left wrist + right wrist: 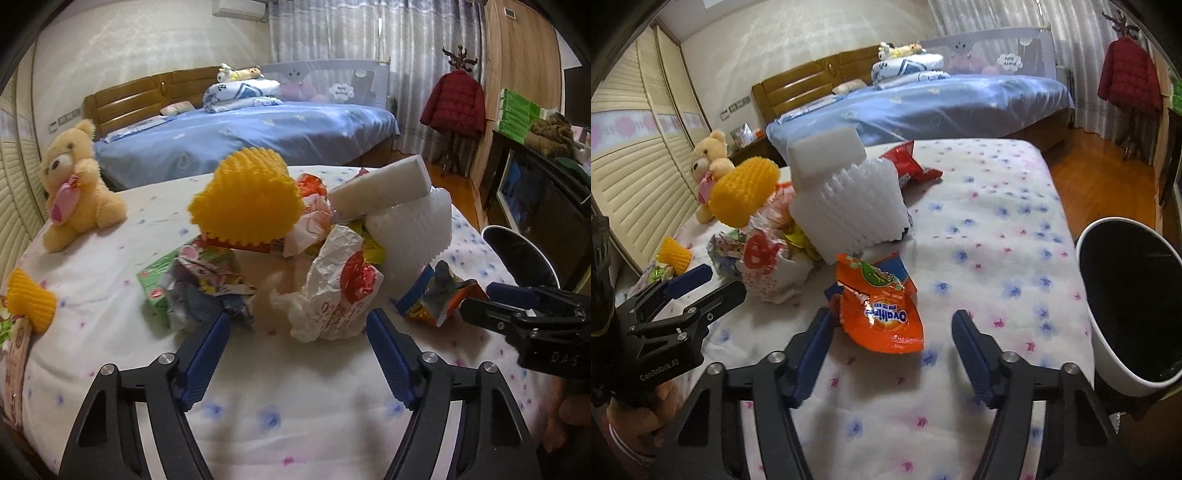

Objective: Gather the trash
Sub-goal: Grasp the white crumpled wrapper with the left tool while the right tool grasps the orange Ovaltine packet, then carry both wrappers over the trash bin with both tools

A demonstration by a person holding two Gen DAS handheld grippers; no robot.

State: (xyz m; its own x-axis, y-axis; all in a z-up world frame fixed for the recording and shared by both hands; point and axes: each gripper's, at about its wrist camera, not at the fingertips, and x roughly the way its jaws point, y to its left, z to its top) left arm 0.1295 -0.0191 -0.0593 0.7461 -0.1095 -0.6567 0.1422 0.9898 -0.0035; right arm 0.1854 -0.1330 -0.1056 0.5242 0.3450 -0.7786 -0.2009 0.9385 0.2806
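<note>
A heap of trash lies on the flowered bedspread (295, 398). My left gripper (297, 325) is open, its jaws either side of a crumpled white and red wrapper (332, 288), not touching it. My right gripper (892, 325) is open just short of an orange Ovaltine packet (881, 310). In the heap are a yellow foam net (247, 195), a white foam block (384, 188), a white foam net (857, 206) and a green carton (157, 284). A white bin with a black inside (1126, 306) stands at the right. The right gripper also shows in the left wrist view (480, 295).
A teddy bear (74, 184) sits at the bed's left edge. A second yellow net (31, 299) lies far left. A red packet (908, 158) lies behind the heap. A blue bed (251, 136), a red coat on a stand (454, 103) and wooden floor lie beyond.
</note>
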